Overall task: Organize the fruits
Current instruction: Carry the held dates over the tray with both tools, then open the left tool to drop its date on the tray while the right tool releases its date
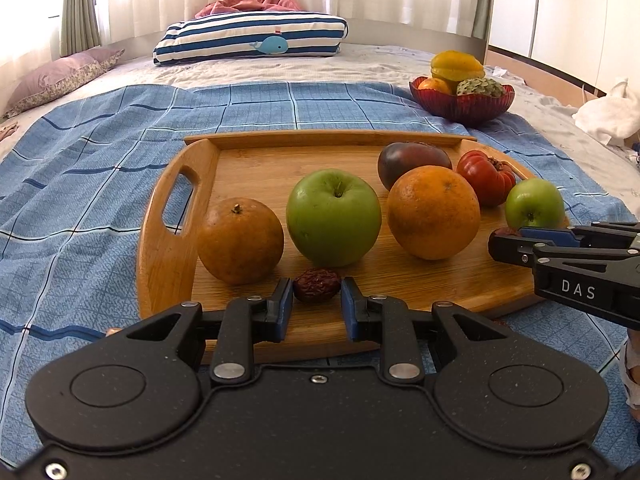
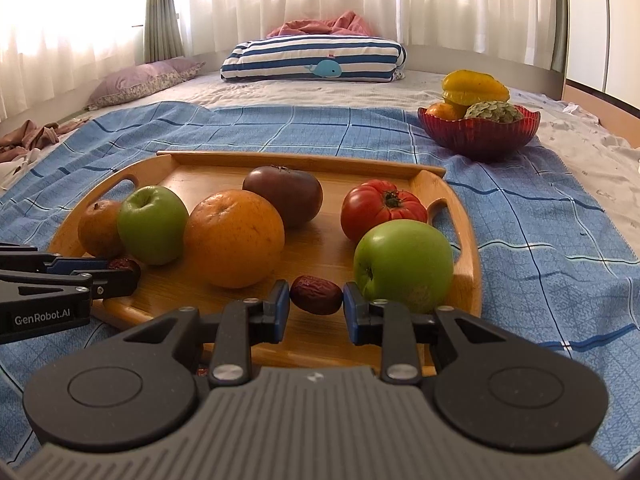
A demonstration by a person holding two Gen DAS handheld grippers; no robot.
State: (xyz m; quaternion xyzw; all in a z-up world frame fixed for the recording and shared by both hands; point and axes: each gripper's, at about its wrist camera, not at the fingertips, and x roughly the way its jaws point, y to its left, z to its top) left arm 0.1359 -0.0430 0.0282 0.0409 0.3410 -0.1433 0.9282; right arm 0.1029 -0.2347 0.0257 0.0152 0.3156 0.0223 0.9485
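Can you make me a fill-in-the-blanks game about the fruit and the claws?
1. Each claw, the left claw and the right claw, has a wrinkly dried red ____ between its fingers.
2. The wooden tray holds ____ green apples.
3. The yellow starfruit sits on top in the red ____.
4. Under the tray lies a checked cloth coloured ____.

Missing words: date, two, bowl, blue

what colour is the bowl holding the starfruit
Translucent dark red; the bowl shows best in the right wrist view.
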